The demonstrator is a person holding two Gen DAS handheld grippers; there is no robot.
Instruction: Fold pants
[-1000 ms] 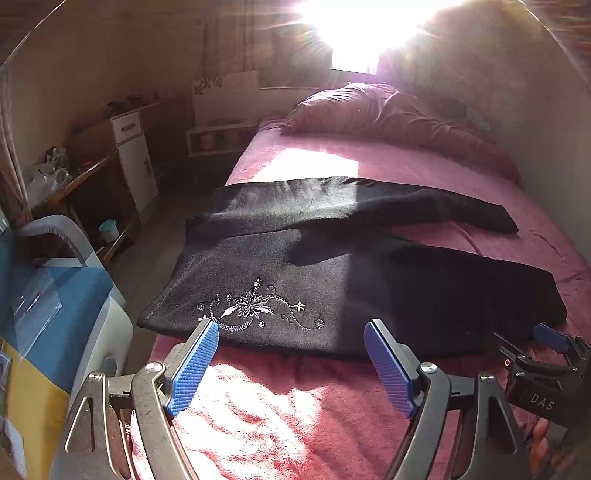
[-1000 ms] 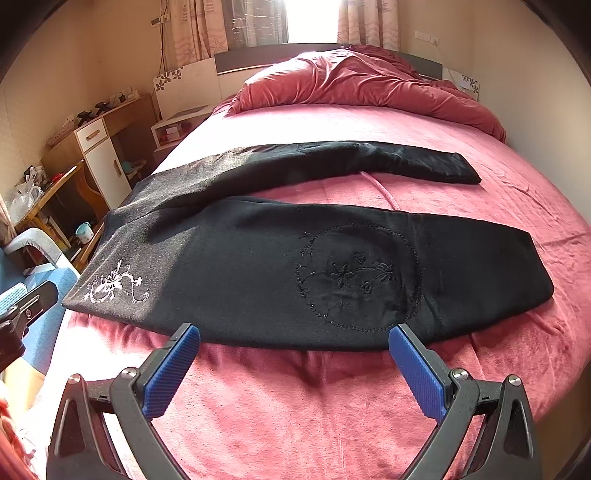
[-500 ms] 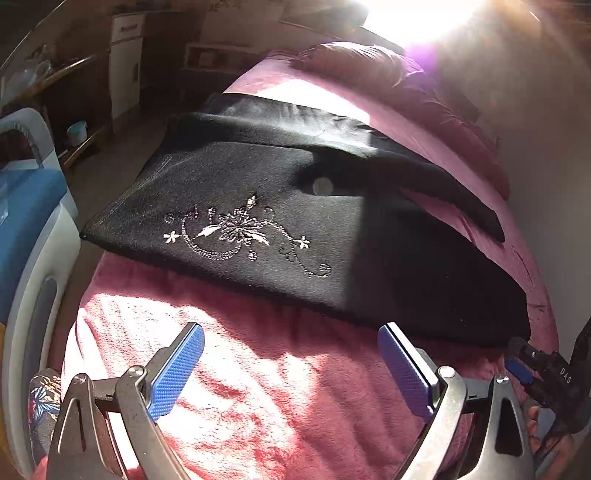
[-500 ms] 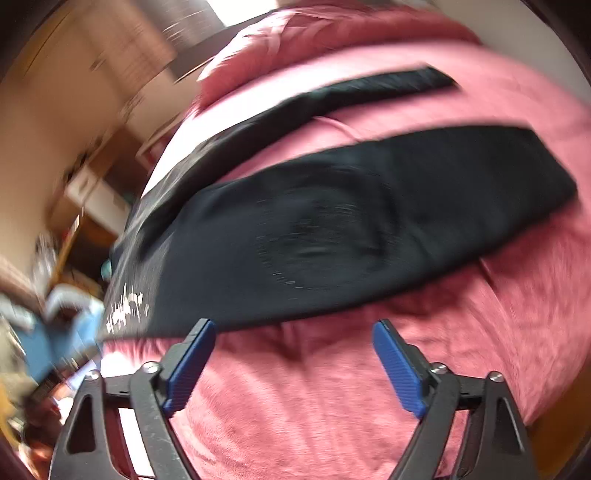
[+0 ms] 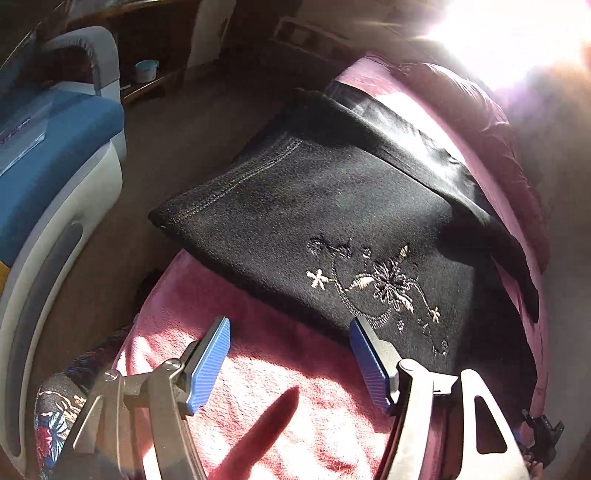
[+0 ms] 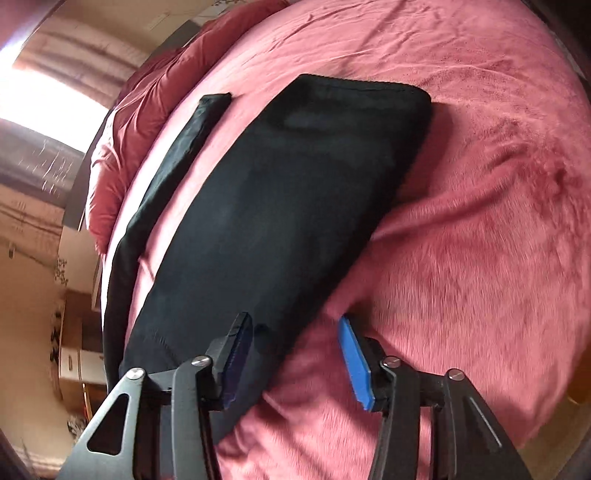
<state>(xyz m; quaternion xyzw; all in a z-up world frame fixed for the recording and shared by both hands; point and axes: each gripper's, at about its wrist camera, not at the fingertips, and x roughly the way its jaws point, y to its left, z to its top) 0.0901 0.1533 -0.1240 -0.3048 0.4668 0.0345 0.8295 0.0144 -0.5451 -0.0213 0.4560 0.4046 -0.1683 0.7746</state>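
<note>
Black pants [image 6: 280, 206] run from seven o'clock to one o'clock across the pink bed [image 6: 480, 221]. The right gripper [image 6: 297, 363], jaws closing, straddles the near leg's edge at six o'clock.

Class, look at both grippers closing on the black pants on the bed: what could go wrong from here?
1. The left gripper, closing, straddles the pants edge; its fingers may pinch the pink blanket too.
2. The right gripper also spans the hem line and could catch only one layer.
3. Glare from the window hides part of the far leg.

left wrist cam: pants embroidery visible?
Yes, pale floral embroidery shows on the black pants, just beyond the left gripper.
</note>
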